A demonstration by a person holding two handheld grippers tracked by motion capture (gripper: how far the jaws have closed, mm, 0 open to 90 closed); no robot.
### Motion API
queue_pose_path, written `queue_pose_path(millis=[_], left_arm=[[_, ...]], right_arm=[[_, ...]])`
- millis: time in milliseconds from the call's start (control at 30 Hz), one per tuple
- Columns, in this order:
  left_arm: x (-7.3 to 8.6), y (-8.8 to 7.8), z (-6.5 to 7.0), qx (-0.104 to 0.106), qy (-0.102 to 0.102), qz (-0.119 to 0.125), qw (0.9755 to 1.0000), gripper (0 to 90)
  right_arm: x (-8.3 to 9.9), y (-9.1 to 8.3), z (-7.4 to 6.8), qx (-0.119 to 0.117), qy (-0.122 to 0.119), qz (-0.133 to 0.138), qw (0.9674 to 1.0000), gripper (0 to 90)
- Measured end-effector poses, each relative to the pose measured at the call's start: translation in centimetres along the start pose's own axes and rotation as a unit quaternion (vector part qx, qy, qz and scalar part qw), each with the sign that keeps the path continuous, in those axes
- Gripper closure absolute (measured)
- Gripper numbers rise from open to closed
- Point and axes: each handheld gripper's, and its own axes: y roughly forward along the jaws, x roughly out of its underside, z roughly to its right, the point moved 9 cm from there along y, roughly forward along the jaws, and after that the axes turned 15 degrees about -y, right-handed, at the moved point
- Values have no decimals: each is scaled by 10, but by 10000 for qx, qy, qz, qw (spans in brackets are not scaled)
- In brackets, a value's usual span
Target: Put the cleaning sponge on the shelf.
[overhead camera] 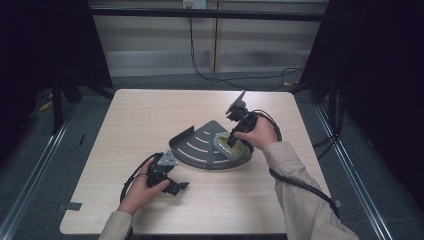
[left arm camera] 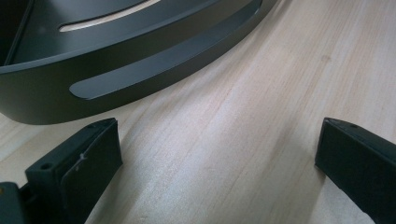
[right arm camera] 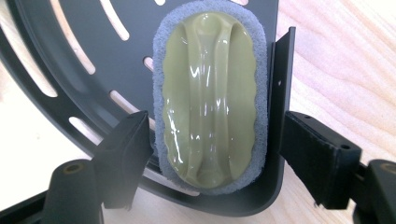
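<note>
A dark grey quarter-round slotted tray (overhead camera: 192, 150) lies in the middle of the table. In its right end rests a scrubber (overhead camera: 231, 145) with a glossy olive handle on a grey pad (right arm camera: 210, 93). My right gripper (overhead camera: 234, 137) points down over it and is open. In the right gripper view its jaws (right arm camera: 212, 116) straddle the scrubber, one inside the tray (right arm camera: 93, 56) and the other outside the tray's wall, and neither pad presses on it. My left gripper (overhead camera: 179, 188) rests low on the table in front of the tray's curved wall (left arm camera: 140, 70), open (left arm camera: 217, 135) over bare wood.
The light wooden table (overhead camera: 150, 115) has free room on its left and far sides. A black cable (overhead camera: 300, 185) trails from the right gripper along the forearm. Beyond the far edge, cables lie on the grey floor (overhead camera: 240, 80), and dark frames stand at both sides.
</note>
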Motion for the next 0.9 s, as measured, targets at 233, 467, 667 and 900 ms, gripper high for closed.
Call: queue_pose_path(millis=[233, 467, 667, 900], left_arm=[[0, 0, 0, -35, -2, 9, 10000, 0], [0, 0, 0, -36, 1, 7, 10000, 0], [0, 0, 0, -25, -1, 7, 10000, 0], [0, 0, 0, -26, 1, 13, 10000, 0]], right_arm=[[7, -8, -4, -19, -110, 94, 9999, 203], [19, -18, -8, -39, -233, 155, 9996, 192], [29, -21, -8, -39, -278, 181, 9994, 182], [46, -22, -9, -77, -317, 237, 9992, 175]])
